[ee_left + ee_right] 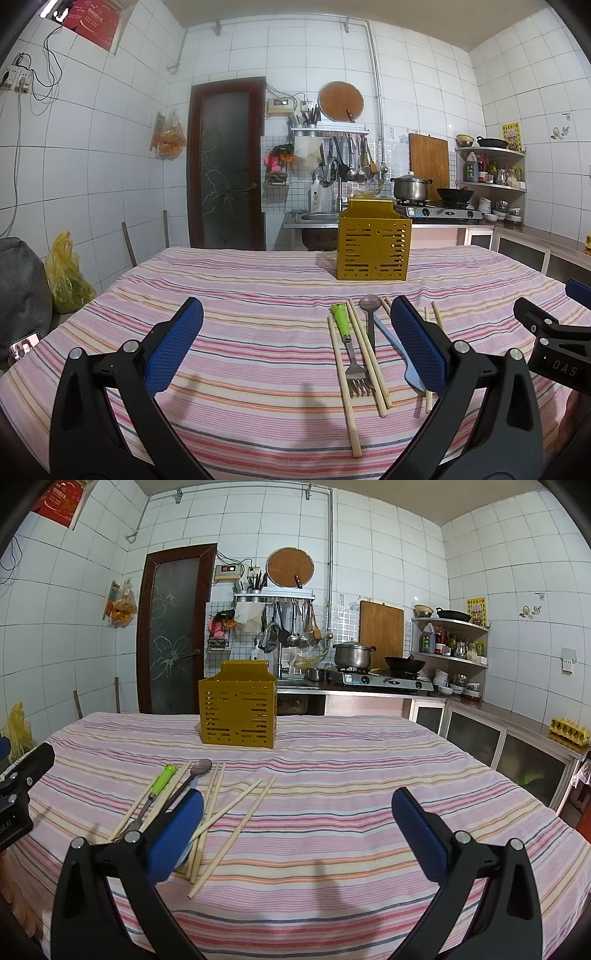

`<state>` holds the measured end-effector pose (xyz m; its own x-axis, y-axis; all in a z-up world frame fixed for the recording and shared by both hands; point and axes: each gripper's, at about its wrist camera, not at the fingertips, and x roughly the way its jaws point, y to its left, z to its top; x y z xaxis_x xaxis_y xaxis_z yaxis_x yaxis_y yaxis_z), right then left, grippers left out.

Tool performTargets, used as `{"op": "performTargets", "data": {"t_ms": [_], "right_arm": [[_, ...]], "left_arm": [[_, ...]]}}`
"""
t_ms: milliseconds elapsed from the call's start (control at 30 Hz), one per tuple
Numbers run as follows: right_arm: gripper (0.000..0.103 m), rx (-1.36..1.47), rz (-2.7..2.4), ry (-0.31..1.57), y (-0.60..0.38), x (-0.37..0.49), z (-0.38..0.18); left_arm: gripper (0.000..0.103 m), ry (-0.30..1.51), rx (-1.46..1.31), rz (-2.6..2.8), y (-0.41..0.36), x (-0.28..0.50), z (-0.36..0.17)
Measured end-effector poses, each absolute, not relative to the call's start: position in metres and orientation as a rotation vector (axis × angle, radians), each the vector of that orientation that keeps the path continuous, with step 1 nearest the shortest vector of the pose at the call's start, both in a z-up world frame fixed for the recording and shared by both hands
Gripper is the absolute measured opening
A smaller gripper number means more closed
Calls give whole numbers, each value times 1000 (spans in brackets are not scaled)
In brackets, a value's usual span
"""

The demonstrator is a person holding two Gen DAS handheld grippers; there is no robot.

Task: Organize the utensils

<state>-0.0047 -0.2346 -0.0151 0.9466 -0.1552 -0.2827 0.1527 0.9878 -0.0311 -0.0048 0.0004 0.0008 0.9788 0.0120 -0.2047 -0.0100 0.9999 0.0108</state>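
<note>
Striped tablecloth (240, 295) fills the lower half of both views, and standing on it toward the centre right of the left view is the yellow slotted caddy (373, 247), rigid, upright, looks empty from here. Nearer the camera, lower centre right, the utensils lie loose in a rough bundle: bamboo chopsticks (343, 384), a green-handled fork (349, 343), a dark spoon (370, 314) and a blue knife (397, 354), part hidden behind a finger. All likely light and stiff; the chopsticks are thin, round and apt to roll, so pinch mid-shaft; the fork is best taken by its fat green handle. Left gripper (295, 347) hangs over the cloth, jaws spread wide, holding nothing. Right gripper (297, 834) likewise gapes wide and empty, its left pad (173, 842) over the chopstick pile; contact I can't judge
</note>
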Motion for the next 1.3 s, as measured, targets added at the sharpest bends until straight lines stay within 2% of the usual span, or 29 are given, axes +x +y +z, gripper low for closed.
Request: {"op": "performTargets", "data": {"t_ms": [500,800,1300], "right_arm": [[99,-3,-140,307,-235,-1,-17],[99,5,-116,384,-236,14,-22],[99,92,-144,611,-251,101,-33]], "left_arm": [[98,225,18,11,-2,-5,3],[98,327,42,-35,-7,10,0],[98,559,50,-43,-12,111,5]]}}
